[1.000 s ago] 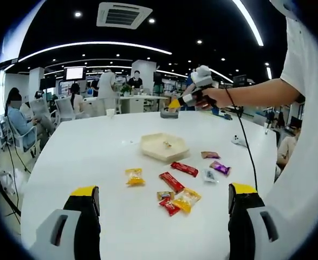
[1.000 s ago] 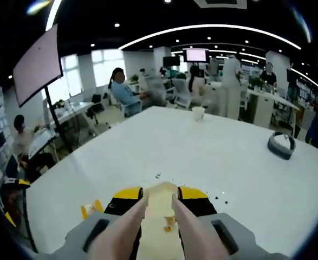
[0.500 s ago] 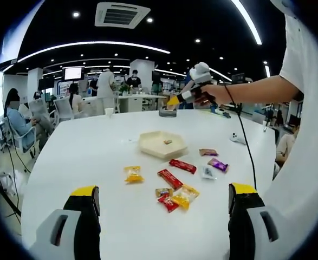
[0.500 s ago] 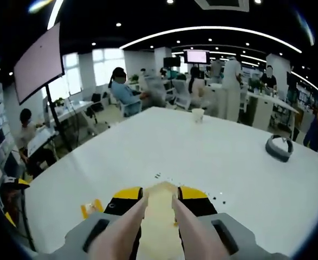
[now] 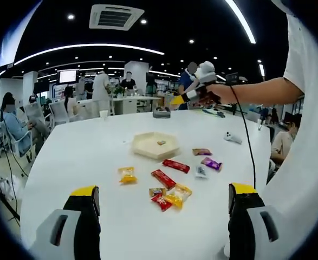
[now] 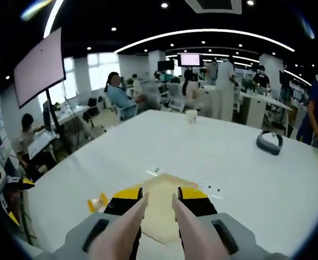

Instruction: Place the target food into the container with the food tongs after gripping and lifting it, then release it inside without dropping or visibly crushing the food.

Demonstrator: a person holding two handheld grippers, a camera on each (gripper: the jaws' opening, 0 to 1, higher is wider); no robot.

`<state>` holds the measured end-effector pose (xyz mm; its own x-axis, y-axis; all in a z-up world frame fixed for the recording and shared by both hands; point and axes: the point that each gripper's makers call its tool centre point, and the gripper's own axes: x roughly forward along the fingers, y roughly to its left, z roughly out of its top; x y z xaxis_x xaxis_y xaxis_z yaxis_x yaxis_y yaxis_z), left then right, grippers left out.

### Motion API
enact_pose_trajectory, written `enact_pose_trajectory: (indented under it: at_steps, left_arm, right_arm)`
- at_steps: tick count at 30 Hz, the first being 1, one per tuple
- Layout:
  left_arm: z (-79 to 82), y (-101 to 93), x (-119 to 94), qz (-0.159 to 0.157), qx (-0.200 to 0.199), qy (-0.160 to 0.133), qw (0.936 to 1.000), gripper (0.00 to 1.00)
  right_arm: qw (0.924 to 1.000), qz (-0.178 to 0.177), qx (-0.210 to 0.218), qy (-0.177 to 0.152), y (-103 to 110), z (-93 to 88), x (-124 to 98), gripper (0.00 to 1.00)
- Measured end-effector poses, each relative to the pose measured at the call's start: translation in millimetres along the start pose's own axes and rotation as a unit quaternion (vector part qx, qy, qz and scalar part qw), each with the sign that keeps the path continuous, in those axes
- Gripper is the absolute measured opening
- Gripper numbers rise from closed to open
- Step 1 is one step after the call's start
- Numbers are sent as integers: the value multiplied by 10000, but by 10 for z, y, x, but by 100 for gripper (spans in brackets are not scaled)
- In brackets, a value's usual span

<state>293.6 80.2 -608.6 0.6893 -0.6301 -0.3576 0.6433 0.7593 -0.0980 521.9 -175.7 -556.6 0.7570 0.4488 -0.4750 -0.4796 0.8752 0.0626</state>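
A cream six-sided tray (image 5: pixel 148 146) sits mid-table with one small piece of food (image 5: pixel 161 143) in it. Wrapped snacks lie in front of it: a yellow packet (image 5: pixel 127 174), two red bars (image 5: pixel 176 166), a purple one (image 5: pixel 212 163) and a yellow bag (image 5: pixel 177 195). My left gripper (image 5: pixel 163 189) stands wide open, near the table's front edge. A hand holds my right gripper (image 5: pixel 177 99) high beyond the tray. In the right gripper view, my right gripper (image 6: pixel 160 195) is shut on pale food tongs (image 6: pixel 131 222). The tong tips are apart with nothing between them, above the tray (image 6: pixel 159 214).
A grey ring-shaped device (image 5: pixel 161 112), a paper cup (image 5: pixel 103 114) and a white controller (image 5: pixel 232 138) sit on the far part of the white table (image 5: pixel 83 151). A cable hangs from the right gripper's arm. People and office chairs fill the room behind.
Both views shifted slightly as the hands moved. More of the tray shows under the tongs than a second ago. Nothing was taken hold of or let go.
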Motion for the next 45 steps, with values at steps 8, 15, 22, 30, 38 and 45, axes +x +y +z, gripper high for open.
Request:
enact_pose_trajectory:
  at_steps: [8,15,22,30,38,45]
  left_arm:
    - [45,-233,57,-533,262,-28,9982,99]
    - [-19,-649,151,-1221,378,405,9910,99]
    - [81,-906,205,-1193,795,494,9884,99]
    - [232,-1303,274,-713,406,195,9964,99]
    - [282,-1649,161,-378,414,68,9984,99]
    - [203,-1797,4,-200,334,215,9990,99]
  right_arm:
    - [9994,-248,216,-76,140,-298,-561,25]
    - [9986,-411,304,-94,263,-651,-985,25]
    - [9977,-444,451,-249,252,-927,-1346,25]
    - [9982,-333,462,-180,168,-1268,-1720,25]
    - [9995,76,272,-174,184,-1490,-1990,25]
    - [9980,227,484,-327,289,-1545,-2071,25]
